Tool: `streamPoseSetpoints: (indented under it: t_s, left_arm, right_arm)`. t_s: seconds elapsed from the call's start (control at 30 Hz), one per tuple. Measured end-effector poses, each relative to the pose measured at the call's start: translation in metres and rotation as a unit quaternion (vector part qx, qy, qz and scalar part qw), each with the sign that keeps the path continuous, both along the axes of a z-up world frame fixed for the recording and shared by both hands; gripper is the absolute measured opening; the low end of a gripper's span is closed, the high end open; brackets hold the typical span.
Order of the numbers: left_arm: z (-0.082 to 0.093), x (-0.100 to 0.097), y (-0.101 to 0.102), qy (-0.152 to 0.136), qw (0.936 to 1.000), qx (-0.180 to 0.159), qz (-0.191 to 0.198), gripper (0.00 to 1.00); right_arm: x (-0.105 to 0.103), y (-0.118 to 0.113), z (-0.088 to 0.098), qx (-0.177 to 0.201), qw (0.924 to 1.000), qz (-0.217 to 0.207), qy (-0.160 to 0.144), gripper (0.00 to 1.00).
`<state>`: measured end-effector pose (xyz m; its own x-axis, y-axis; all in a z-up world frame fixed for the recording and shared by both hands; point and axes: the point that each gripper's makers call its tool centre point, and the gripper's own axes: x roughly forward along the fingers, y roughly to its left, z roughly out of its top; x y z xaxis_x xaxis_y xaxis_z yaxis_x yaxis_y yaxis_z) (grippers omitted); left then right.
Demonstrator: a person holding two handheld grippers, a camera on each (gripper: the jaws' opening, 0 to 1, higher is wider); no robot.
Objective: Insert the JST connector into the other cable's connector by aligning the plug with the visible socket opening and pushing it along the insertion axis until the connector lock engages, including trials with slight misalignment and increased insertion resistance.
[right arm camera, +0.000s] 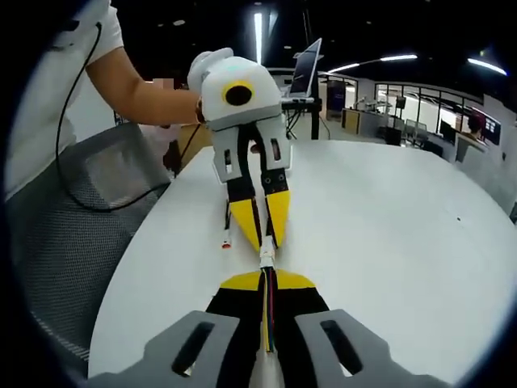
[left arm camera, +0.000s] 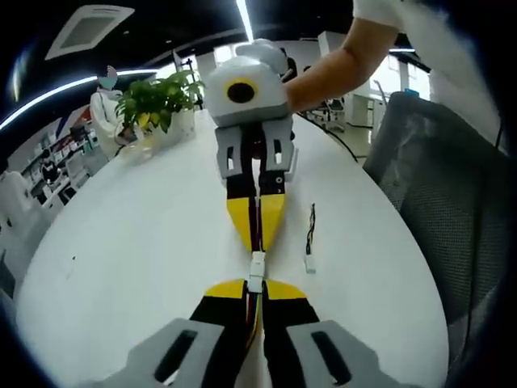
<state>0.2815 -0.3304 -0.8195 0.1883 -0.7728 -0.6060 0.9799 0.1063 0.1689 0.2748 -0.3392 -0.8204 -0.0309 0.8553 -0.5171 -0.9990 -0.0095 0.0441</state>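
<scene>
Two yellow-tipped grippers meet nose to nose above a smooth white oval table (left arm camera: 121, 242). The left gripper (left arm camera: 255, 284) is clenched on a cable whose small white plug (left arm camera: 256, 271) juts from its black-and-yellow jaws; the right gripper (right arm camera: 267, 276) is clenched on its own striped cable, its connector (right arm camera: 266, 259) touching the opposing jaw tips. A spare cable (left arm camera: 311, 236) — thin, dark, white-ended — lies flat near the table's edge by a mesh chair (left arm camera: 440, 186). A leafy plant (left arm camera: 157, 101) stands at the far end.

A potted plant (left arm camera: 157, 101) stands upper left on the white surface (left arm camera: 137, 242); a grey mesh chair (left arm camera: 440, 186) sits right; an open laptop (right arm camera: 305, 71) stands top centre.
</scene>
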Motion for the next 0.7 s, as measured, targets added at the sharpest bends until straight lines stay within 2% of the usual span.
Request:
streamPoseSetpoints:
  t_s: [0.7]
  left_arm:
    - [-0.0032,0.0047,-0.0045,0.0,1.0,0.002,0.007,0.0]
  right_arm:
    - [0.0043,0.0012,-0.0031,-0.003,1.0,-0.005,-0.003,0.0]
